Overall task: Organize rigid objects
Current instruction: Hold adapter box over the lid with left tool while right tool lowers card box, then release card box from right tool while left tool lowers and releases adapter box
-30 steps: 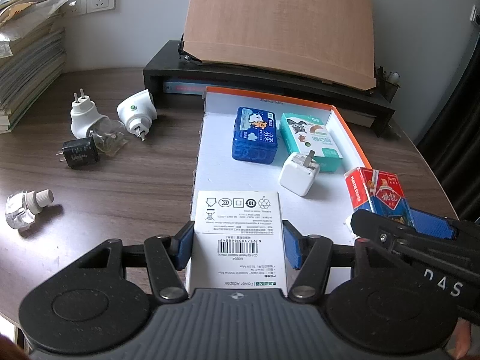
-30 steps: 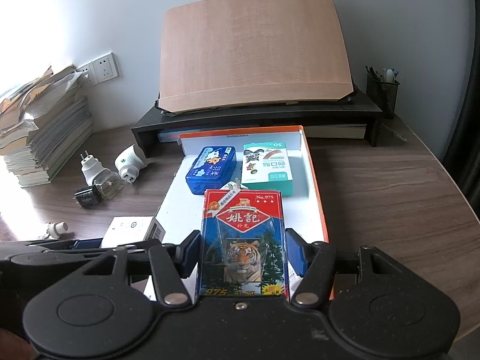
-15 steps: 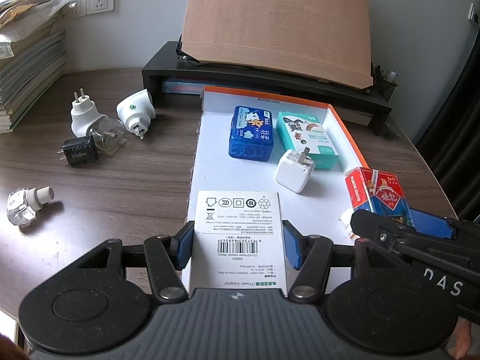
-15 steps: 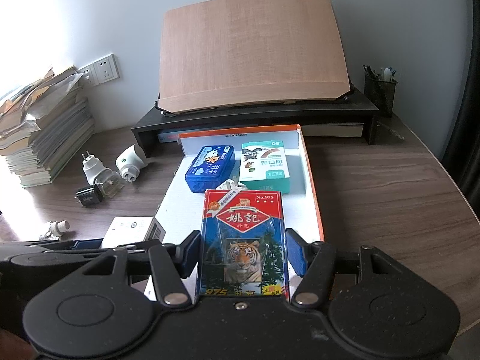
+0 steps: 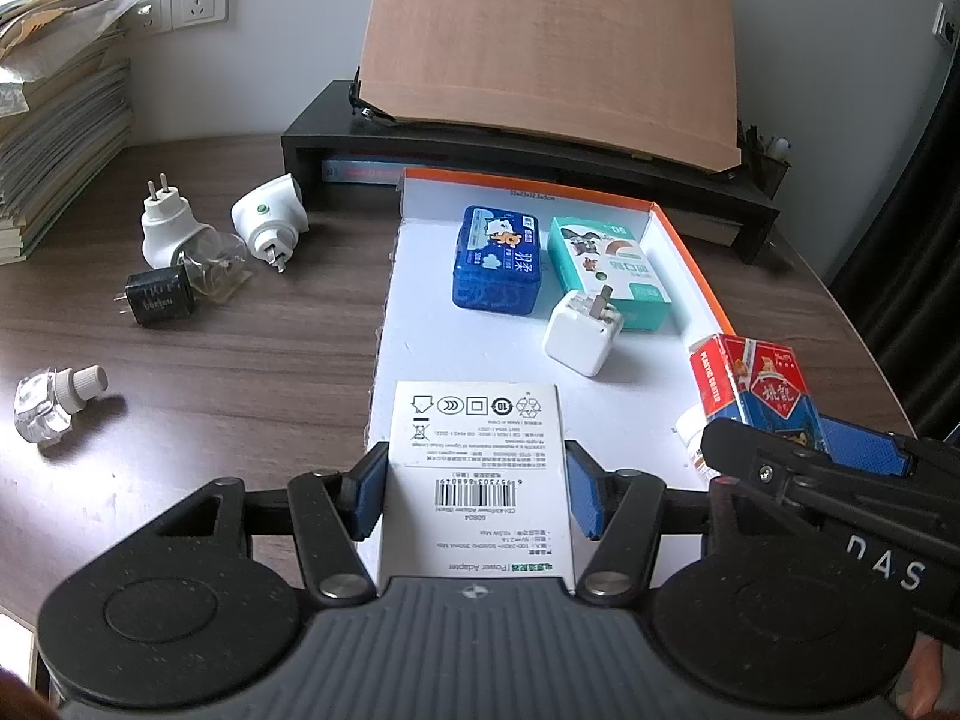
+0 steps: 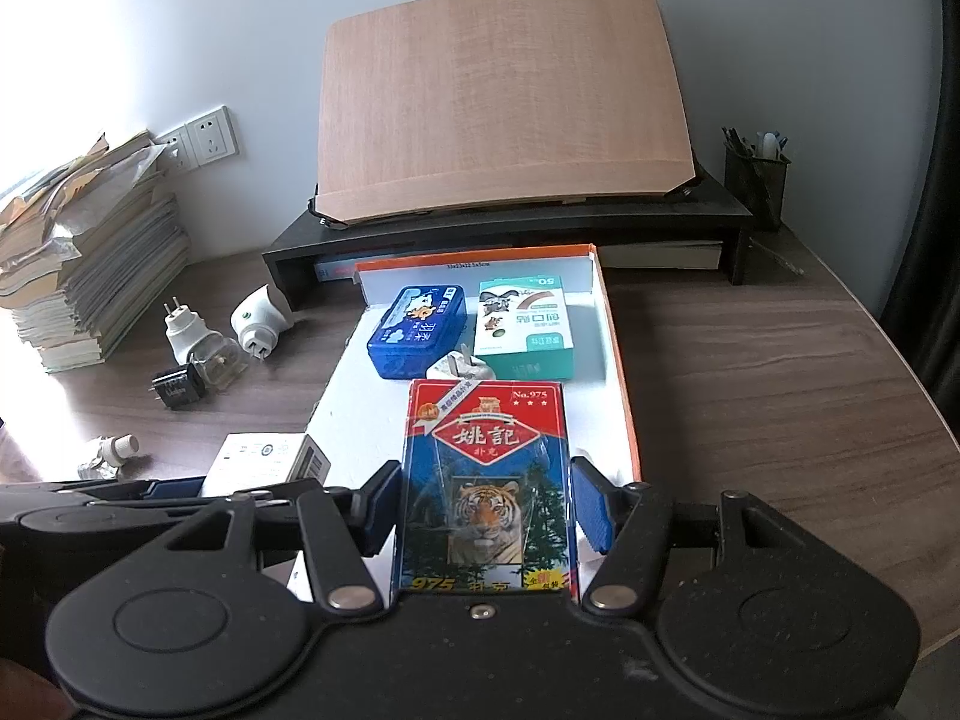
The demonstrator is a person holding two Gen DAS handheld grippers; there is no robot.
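**Two boxes held over the tray, five loose items on the worktop**

The left gripper (image 5: 477, 495) has its jaws pinching one white power adapter box (image 5: 477, 468), label side up, over the near left edge of the white tray (image 5: 420, 300). The right gripper (image 6: 483, 501) has its jaws pinching one pack of playing cards (image 6: 483, 480) with a tiger on its face, held above the tray's near end; in the left wrist view that pack (image 5: 762, 390) shows at 3 o'clock, above the tray's right rim.

Three things lie in the orange-edged tray: one blue tin (image 5: 497, 267) and one teal carton (image 5: 606, 264) side by side at 12 o'clock, and one white cube charger (image 5: 579, 336) just in front of them, prongs up, touching or nearly touching the carton's near corner.

On the wooden worktop (image 5: 240, 360) to the left of the tray, from 9 to 11 o'clock, sit five loose pieces: two white plug-in units (image 5: 162, 228) and (image 5: 270, 222), one clear plastic piece (image 5: 216, 267) against the first unit, one black charger (image 5: 157, 298) just beside it, and one clear refill bottle with a white cap (image 5: 57, 402) well apart from the rest at 9 o'clock.

Behind the tray, at 12 o'clock, stands one black riser (image 6: 510, 228) bearing one tilted wooden board (image 6: 504, 102). One stack of books (image 6: 90, 276) rises at 10 o'clock, and one pen holder (image 6: 755, 177) at 2 o'clock.
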